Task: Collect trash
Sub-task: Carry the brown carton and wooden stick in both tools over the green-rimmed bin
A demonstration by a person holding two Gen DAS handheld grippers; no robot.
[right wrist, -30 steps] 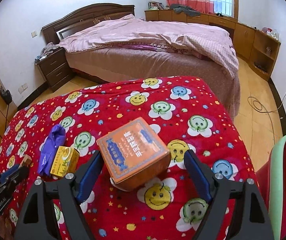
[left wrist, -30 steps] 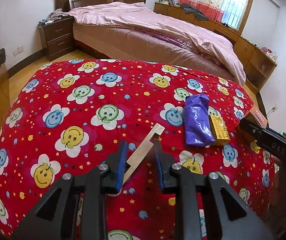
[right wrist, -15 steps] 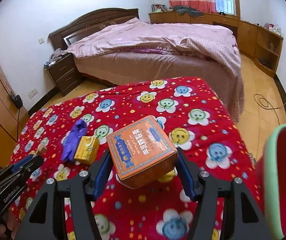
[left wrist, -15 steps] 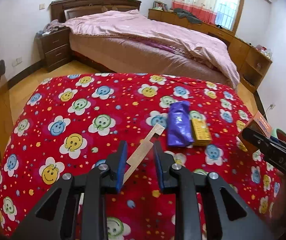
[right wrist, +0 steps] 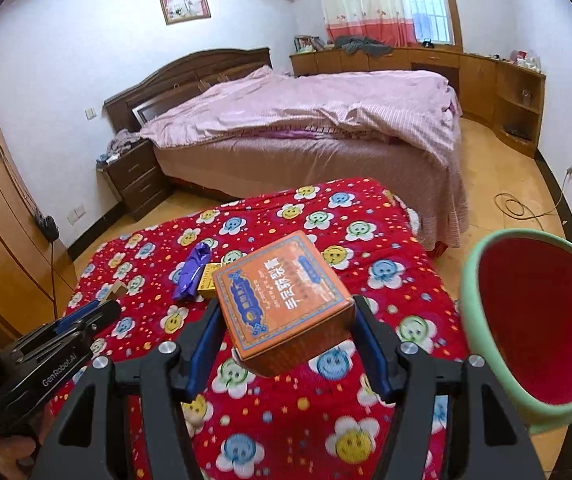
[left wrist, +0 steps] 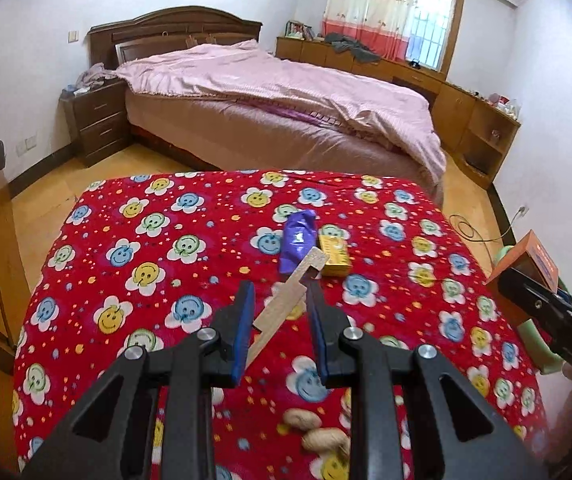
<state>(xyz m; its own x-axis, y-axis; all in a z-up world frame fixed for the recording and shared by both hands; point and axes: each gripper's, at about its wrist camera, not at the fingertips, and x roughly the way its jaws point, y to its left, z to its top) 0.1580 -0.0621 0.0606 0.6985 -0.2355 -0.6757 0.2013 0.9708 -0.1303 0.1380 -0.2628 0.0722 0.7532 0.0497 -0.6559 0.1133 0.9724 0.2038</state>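
- Two fingers of the left gripper [left wrist: 280, 320] are seen in the left wrist view, set at a narrow gap, with a thin cardboard strip [left wrist: 288, 300] slanting up between them; its lower end lies against the blue pad of the left finger [left wrist: 242, 320], while a gap shows before the right finger. Whether the strip is truly pinched cannot be told.
- Beyond the strip's upper tip, a purple wrapper [left wrist: 297, 240] and a yellow box [left wrist: 335, 255] are seen lying side by side, touching, on the red smiley-patterned tabletop [left wrist: 146, 240].
- Peanut shells [left wrist: 318, 430] are seen on the cloth below the fingers, near the bottom edge.
- At the right edge of this view, the orange box [left wrist: 526, 258] is seen held up off the cloth by the other tool.
- In the right wrist view, the right gripper [right wrist: 286, 332] is seen spread fairly wide around the orange box [right wrist: 282, 300], which is clamped between the two blue-padded fingers [right wrist: 204, 344] and held above the tabletop [right wrist: 386, 240], tilted with its printed top toward the camera.
- A green-rimmed bin with a red inside [right wrist: 474, 320] is seen just to the right of the box, its mouth turned toward the camera.
- The purple wrapper [right wrist: 193, 272] and yellow box [right wrist: 210, 280] are seen behind the orange box, to its left, and the left gripper [right wrist: 98, 312] at the lower left.
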